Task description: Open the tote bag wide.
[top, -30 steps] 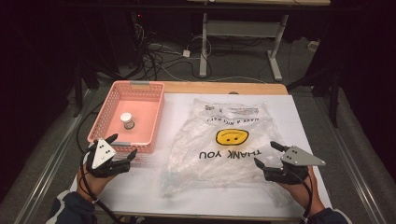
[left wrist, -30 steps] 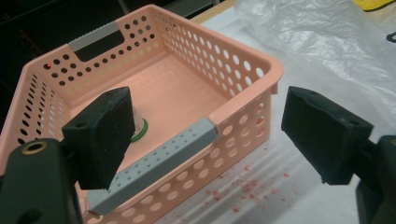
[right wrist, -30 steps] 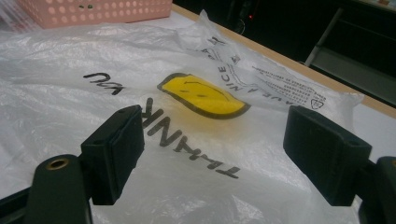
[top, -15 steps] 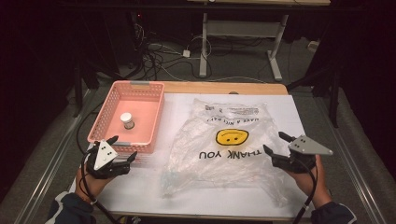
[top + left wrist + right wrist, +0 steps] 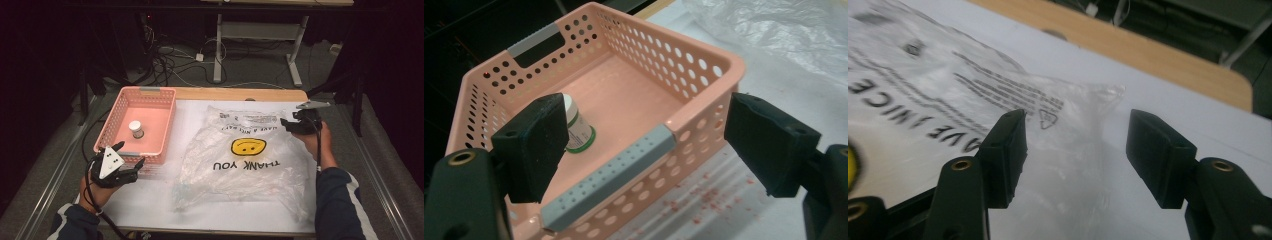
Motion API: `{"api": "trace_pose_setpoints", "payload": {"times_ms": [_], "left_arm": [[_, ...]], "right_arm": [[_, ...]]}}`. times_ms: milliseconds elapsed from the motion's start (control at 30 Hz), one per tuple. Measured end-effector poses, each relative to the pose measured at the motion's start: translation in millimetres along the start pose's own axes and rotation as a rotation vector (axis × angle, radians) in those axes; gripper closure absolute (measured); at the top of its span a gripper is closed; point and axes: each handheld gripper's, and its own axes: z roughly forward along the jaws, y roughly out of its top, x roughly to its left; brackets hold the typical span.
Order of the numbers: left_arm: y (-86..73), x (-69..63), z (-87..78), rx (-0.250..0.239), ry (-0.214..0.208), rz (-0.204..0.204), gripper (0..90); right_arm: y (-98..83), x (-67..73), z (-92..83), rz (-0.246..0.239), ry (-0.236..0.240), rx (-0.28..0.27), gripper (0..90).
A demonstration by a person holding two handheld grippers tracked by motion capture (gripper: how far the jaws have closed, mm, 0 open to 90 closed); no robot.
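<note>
A clear plastic bag (image 5: 245,155) with a yellow smiley and "THANK YOU" print lies flat on the white table cover. My right gripper (image 5: 286,123) is at the bag's far right corner (image 5: 1073,100). Its jaws have just been closing but stand open, with crinkled film between them and the pads not touching it. My left gripper (image 5: 129,154) hovers open at the near wall of a pink perforated basket (image 5: 165,117), nothing between its fingers (image 5: 531,140). A small white bottle (image 5: 136,129) with a green band (image 5: 580,129) stands upright in the basket (image 5: 704,107).
The wooden table edge (image 5: 240,94) runs along the far side, just beyond the bag and basket. Cables and a desk frame (image 5: 220,45) lie on the dark floor behind. Bare white cover (image 5: 150,200) stretches in front of the basket and bag.
My right gripper has moved from the table's near right side away to the bag's far right corner, and its jaws have narrowed. The left gripper has stayed by the basket.
</note>
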Motion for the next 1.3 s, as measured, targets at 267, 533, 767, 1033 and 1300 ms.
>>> {"api": "trace_pose_setpoints", "payload": {"times_ms": [267,533,767,1033,1300], "left_arm": [[1.2,6.3,7.9,0.0,-0.016,0.005,17.6],[3.8,7.7,11.5,-0.014,-0.025,0.016,18.5],[5.0,8.8,10.0,-0.024,-0.021,0.012,19.1],[4.0,9.5,5.6,-0.034,-0.018,-0.003,19.1],[0.9,5.4,2.2,-0.021,-0.017,-0.003,19.1]], "right_arm": [[3.1,-7.3,42.5,0.026,-0.023,0.139,63.4],[6.2,-10.2,54.0,0.046,-0.085,0.186,90.0],[-9.0,-46.6,27.1,0.271,-0.268,0.107,90.0],[-42.6,-77.2,-11.4,0.402,-0.233,0.143,90.0],[-63.0,-65.3,-33.9,0.34,-0.188,0.135,87.8]]}}
